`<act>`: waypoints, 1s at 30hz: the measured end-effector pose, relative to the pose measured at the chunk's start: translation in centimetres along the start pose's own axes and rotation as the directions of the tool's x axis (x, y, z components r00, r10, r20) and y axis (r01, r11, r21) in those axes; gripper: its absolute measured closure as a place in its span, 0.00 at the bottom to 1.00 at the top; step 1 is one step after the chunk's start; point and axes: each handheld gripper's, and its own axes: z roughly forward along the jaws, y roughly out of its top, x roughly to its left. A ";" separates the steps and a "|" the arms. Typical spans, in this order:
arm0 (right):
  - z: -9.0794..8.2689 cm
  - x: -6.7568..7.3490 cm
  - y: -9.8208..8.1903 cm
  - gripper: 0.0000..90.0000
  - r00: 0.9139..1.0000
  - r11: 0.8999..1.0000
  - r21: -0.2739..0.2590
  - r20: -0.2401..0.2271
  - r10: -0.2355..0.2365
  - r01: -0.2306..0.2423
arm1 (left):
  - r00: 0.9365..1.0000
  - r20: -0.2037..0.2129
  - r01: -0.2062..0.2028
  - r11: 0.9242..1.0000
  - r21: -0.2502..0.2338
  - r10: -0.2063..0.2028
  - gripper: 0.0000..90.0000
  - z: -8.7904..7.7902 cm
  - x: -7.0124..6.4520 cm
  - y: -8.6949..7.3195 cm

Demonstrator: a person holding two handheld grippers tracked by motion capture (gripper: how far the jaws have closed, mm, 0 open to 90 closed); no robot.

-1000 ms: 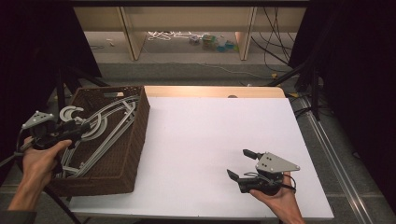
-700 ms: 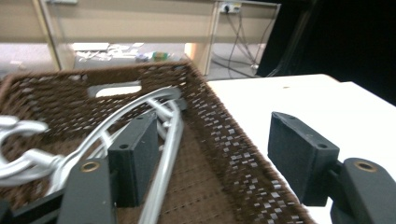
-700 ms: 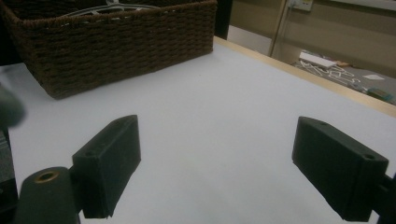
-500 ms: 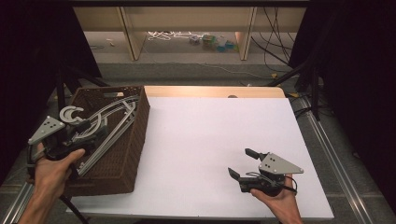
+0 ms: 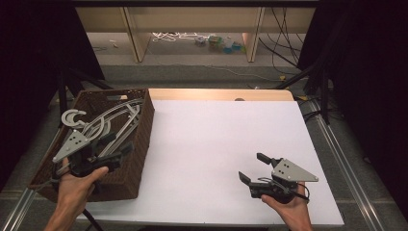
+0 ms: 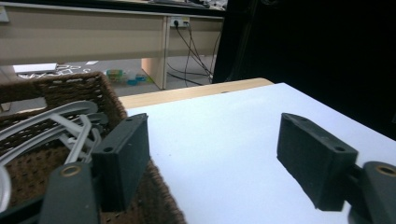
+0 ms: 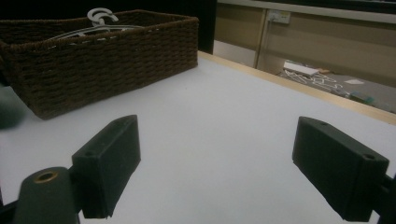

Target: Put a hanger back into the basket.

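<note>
From the high view, the pale grey plastic hangers [image 5: 108, 122] lie in a dark brown woven basket [image 5: 139, 159] at the left edge of the white table [image 5: 216, 144]. The left gripper [image 5: 114, 153] is above the basket, and its jaws have just been opening with nothing between them. The right gripper [image 5: 254, 167] is released over bare table.

In the left gripper view, the hangers [image 6: 56, 126] are beside the left jaw.

In the right gripper view, the basket [image 7: 93, 60] stands far off, with wooden shelves [image 7: 327, 42] behind.

basket [image 5: 130, 163]: dark brown, woven weave | hangers [image 5: 108, 122]: pale grey | surface [image 5: 216, 139]: white (bare wood strip at far edge) | left tongs [image 5: 118, 147]: black, grey plate | right tongs [image 5: 254, 167]: black, grey plate
</note>
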 end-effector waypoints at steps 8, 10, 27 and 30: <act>-0.1 0.2 0.0 0.18 1.000 1.000 -0.005 0.001 -0.011 0.011 | 0.999 0.048 -0.010 1.000 -0.016 0.010 0.23 0.9 -1.9 -0.6; -0.1 0.2 0.0 0.18 1.000 1.000 -0.006 -0.005 -0.009 0.009 | 0.998 0.068 -0.007 1.000 -0.022 0.009 0.22 1.1 -2.4 -0.8; -0.5 0.6 -0.4 0.18 1.000 1.000 -0.006 0.014 -0.001 0.001 | 0.988 0.129 -0.081 0.995 -0.052 0.088 0.20 1.8 -5.5 -3.5; -0.5 0.8 -0.7 0.18 1.000 1.000 -0.006 0.017 0.004 -0.004 | 0.988 0.126 -0.085 0.995 -0.053 0.091 0.19 2.0 -5.9 -4.4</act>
